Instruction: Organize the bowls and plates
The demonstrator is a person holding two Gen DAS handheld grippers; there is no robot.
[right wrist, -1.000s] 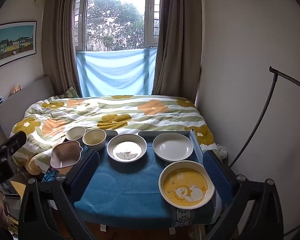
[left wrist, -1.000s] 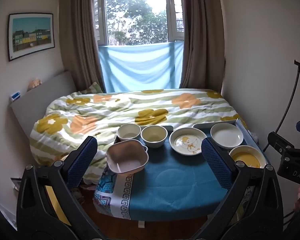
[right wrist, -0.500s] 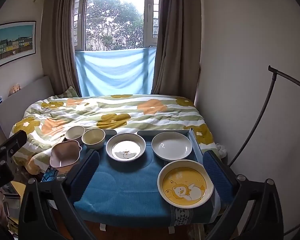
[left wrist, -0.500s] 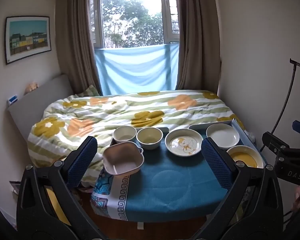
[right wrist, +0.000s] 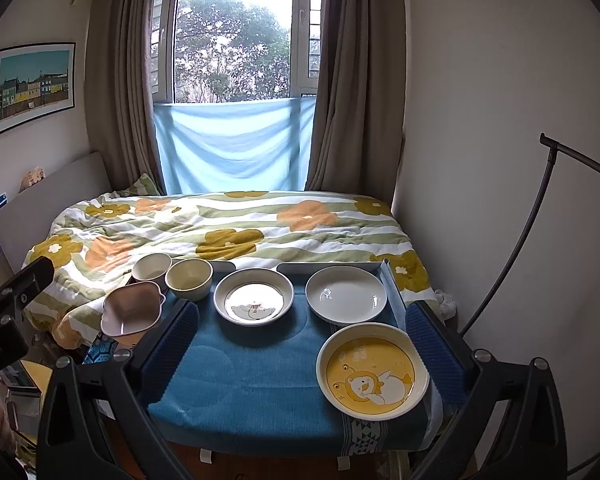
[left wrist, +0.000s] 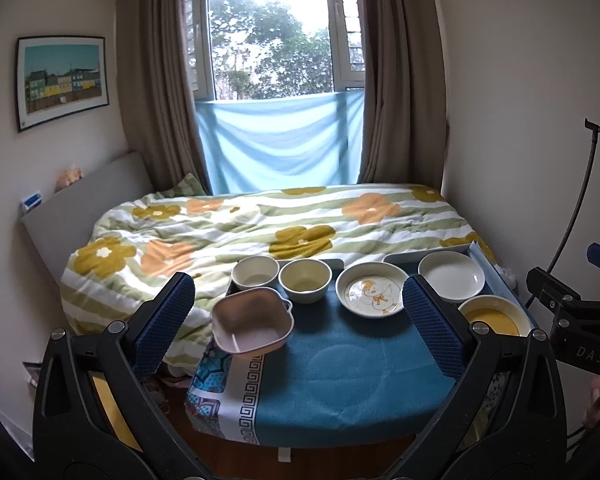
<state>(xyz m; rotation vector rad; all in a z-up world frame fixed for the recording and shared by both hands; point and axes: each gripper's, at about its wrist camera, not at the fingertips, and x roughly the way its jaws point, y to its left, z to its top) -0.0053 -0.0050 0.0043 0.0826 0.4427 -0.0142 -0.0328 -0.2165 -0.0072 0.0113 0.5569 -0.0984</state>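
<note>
The left gripper (left wrist: 299, 307) is held with its jaws spread wide and nothing between them, low in the frame above the blue-clothed counter (left wrist: 340, 376). The right gripper (right wrist: 302, 332) is likewise seen with jaws spread and empty. At centre left of the left view a pink square bowl (left wrist: 252, 323) sits at the counter's edge; just behind it stand a white bowl (left wrist: 255, 273) and a cream bowl (left wrist: 305, 280), side by side. To their right lies a white plate with a duck drawing (left wrist: 372, 289), then a plain white plate (left wrist: 451, 276) at the right. In the lower right of the right view a yellow bear plate (right wrist: 372, 371) rests near the counter's front corner. A flowered quilt (left wrist: 236, 232) is spread on the bed behind.
</note>
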